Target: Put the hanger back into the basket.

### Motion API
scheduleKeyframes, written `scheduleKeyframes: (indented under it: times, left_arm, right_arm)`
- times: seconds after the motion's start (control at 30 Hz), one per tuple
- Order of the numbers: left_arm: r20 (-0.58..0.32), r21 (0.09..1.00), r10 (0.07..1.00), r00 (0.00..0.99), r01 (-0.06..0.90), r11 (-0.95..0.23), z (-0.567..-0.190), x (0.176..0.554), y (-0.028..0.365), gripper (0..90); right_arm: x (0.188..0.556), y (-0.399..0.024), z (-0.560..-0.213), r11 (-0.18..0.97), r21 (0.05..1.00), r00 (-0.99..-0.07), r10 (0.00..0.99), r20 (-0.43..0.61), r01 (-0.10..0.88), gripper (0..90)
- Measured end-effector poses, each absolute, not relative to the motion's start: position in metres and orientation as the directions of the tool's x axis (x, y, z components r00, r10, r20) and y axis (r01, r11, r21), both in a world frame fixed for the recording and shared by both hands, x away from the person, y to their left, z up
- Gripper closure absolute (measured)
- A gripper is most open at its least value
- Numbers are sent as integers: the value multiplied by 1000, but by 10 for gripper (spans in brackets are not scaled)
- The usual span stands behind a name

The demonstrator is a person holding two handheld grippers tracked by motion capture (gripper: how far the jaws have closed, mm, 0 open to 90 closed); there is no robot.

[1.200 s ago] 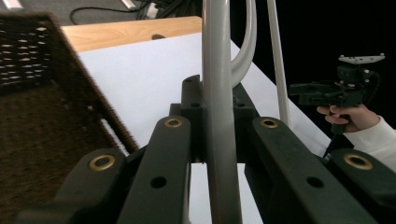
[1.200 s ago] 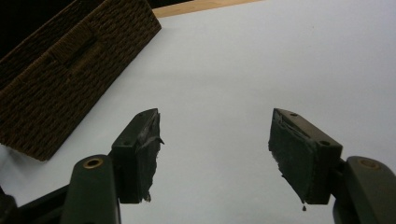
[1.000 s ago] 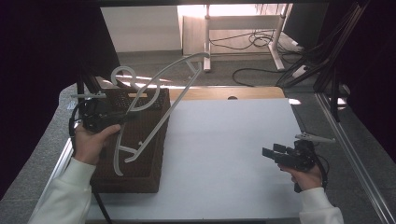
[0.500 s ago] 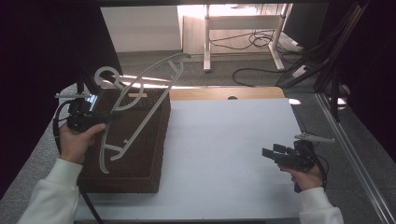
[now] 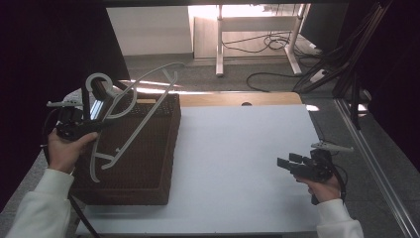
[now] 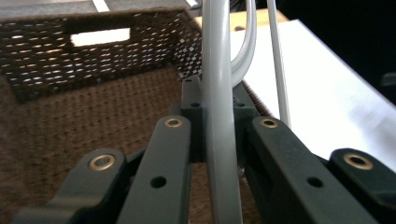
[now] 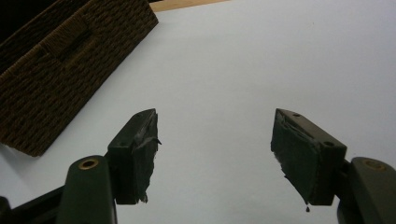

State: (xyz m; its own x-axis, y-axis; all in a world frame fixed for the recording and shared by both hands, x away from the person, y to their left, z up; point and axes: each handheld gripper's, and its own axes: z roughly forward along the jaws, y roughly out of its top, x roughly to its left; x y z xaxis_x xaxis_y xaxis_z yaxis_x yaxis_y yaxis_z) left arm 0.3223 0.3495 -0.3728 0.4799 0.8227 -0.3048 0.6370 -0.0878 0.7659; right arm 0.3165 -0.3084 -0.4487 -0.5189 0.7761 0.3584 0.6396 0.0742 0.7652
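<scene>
High view: one pale grey plastic clothes hanger [image 5: 130,116], held tilted above the dark brown woven rectangular basket [image 5: 148,163] that stands at the left edge of the white tabletop [image 5: 237,163]. Its hook [image 5: 99,82] points to the far left; its shoulder bar rises past the basket's far rim, where a strip of bare wood [image 5: 237,99] edges the white surface. The left gripper [image 5: 81,128] is clamped on the hanger near the hook, in a hand with a white sleeve, just outside the basket's left wall. The basket's near left corner is covered by that sleeve.

Left gripper view: jaws closed on the hanger's grey bar, which runs up between them; the pads themselves are hidden behind the bar and the black linkage. Basket floor and a cut-out handle slot [image 6: 100,36] in the far wall lie beyond. The bar's lower end is cut off at the bottom of the frame.

Right gripper [image 5: 292,163], high view: held low over the near right part of the tabletop, well apart from the basket.

Right gripper view: jaws stand apart, nothing between them; worn dark pads [image 7: 144,154], white tabletop beyond, basket corner at upper left.

Markings: no brand, label or writing can be made out on any item.
</scene>
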Motion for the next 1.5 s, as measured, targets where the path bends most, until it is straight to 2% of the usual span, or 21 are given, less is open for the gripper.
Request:
scheduleKeyframes:
  times: [0.27,0.7,1.27,1.3,1.4,1.43,1.5]
  left_arm:
    - [-260,756,838,479,641,-131,-391,328,361,820]
    - [-237,736,860,452,662,-145,-411,327,381,820]
    - [-220,685,861,458,701,-198,-434,329,380,816]
    - [-213,673,867,450,711,-204,-435,330,379,787]
    - [-186,654,881,434,724,-218,-435,331,375,460]
    - [-178,652,886,429,725,-221,-435,331,373,460]
    - [-191,662,894,406,725,-188,-431,329,372,308]
  right_arm:
    - [318,-307,-450,83,761,-520,777,355,644,321]
    - [319,-307,-452,90,760,-521,779,349,644,320]
    - [319,-307,-453,91,758,-518,781,348,646,320]
    - [319,-307,-453,90,758,-517,782,348,646,320]
    - [319,-307,-453,92,758,-518,781,347,646,320]
    - [319,-307,-453,92,758,-518,781,347,646,320]
    - [319,-307,-453,90,757,-517,782,348,647,320]
